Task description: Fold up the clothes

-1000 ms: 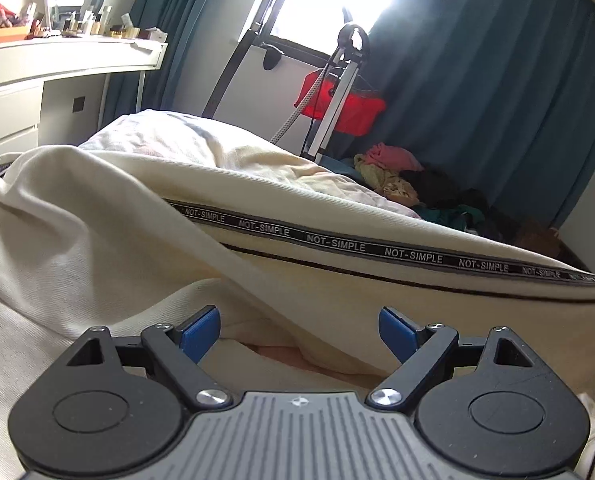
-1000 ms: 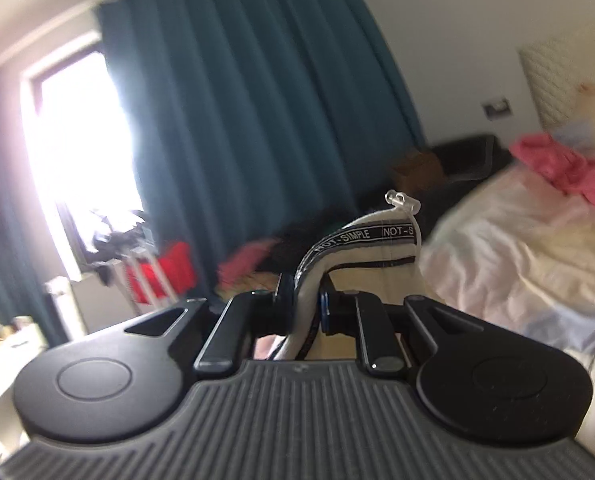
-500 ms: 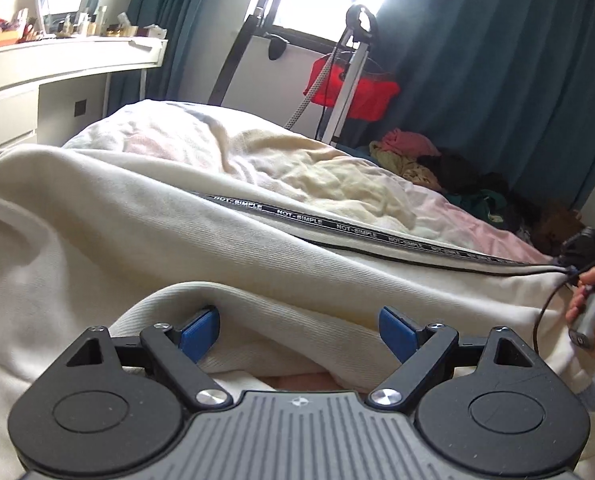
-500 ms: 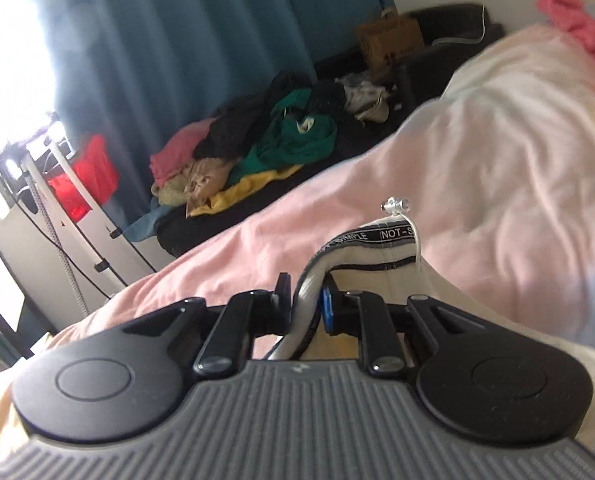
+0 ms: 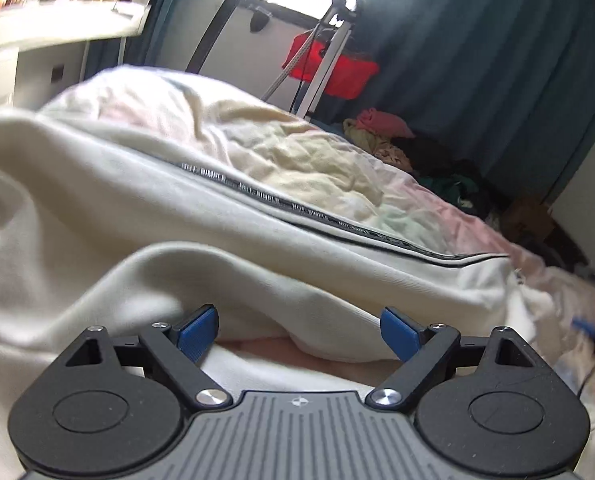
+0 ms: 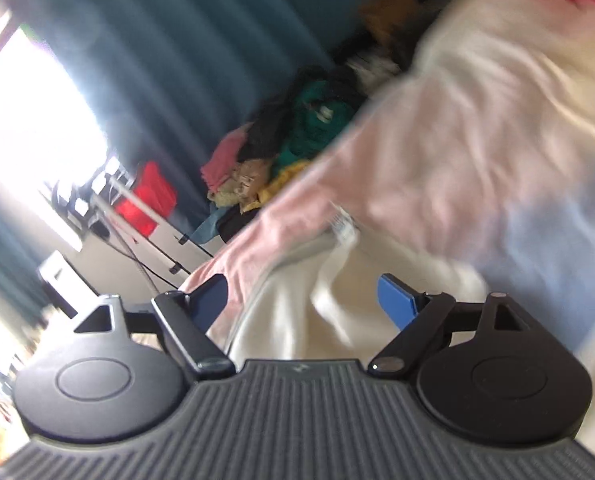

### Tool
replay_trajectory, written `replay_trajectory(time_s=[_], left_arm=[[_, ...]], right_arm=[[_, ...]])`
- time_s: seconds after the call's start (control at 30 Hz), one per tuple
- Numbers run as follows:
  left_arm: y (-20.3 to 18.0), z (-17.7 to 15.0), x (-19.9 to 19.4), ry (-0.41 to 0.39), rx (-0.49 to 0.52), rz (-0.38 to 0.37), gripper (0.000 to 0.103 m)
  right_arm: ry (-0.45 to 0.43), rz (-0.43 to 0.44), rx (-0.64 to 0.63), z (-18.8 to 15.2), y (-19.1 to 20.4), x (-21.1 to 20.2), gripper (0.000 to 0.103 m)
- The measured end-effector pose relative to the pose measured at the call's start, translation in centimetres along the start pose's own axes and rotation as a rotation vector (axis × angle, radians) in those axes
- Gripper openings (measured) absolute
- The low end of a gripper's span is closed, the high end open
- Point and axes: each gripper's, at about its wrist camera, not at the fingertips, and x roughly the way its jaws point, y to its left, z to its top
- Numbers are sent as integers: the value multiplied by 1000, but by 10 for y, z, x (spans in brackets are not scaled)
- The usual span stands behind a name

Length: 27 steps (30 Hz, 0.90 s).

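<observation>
Now the right gripper [image 6: 301, 300] has just been opening; its blue pads stand wide, the cream garment [image 5: 145, 216] lying slack between them, released onto the bed [image 5: 317, 160], probably to settle a fold. Left gripper [image 5: 299, 328] gapes wide over soft, rumpled knit with a printed black band [image 5: 337, 224].

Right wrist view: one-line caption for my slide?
Right gripper fingers just opened above the cream garment on the bed.

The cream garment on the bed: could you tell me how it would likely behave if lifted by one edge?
The cream garment would probably flop and drape, since it lies in soft folds. It looks thick, so likely fairly heavy. The taped edge may stay straighter.
</observation>
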Motion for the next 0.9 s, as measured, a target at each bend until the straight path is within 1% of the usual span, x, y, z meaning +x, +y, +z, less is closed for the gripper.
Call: replay_trajectory(time_s=[0.07,0.1,0.2,0.27,0.3,0.37,0.4,0.43,0.47,0.53,0.57,0.6,0.63,0.67,0.73,0.8,0.9], left_arm=[[8,0,2,13,-49,-2,90],[12,0,2,14,-77,-10,89],[23,2,3,6,-155,-44,89],[32,3,5,3,-216,-75,89],[38,4,8,0,-248,-90,90],[47,6,13,-7,-305,-111,89],[51,7,15,-20,-322,-106,86],[53,9,19,-19,-331,-100,85],[54,10,23,-16,-334,-93,85],[54,13,29,-17,-335,-82,85],[53,14,31,-21,-335,-75,85],[53,15,32,-21,-334,-70,85],[52,16,33,-21,-334,-65,84],[52,17,33,-14,-331,-58,83],[53,20,33,2,-331,-48,75],[57,22,31,13,-347,-71,75],[61,23,28,24,-365,-113,74]], right_arm=[[54,-23,38,-16,-17,-7,85],[73,-45,33,-24,-22,-10,85],[88,-123,3,-42,-36,-5,84],[75,-124,40,-43,-52,-1,82],[56,-118,50,-41,-58,3,82],[13,-119,12,-31,-63,14,84],[3,-130,-28,-26,-62,22,83],[-6,-141,-68,-20,-60,30,79],[-15,-163,-133,-16,-56,39,70],[-8,-207,-305,-11,-40,54,58],[3,-230,-371,-8,-33,60,37],[14,-252,-437,-5,-26,65,21],[2,-250,-434,0,-23,64,16],[-26,-231,-385,8,-24,57,13],[-113,-198,-296,26,-28,38,12],[-176,-184,-272,41,-32,21,12],[-196,-202,-271,46,-44,4,12]])
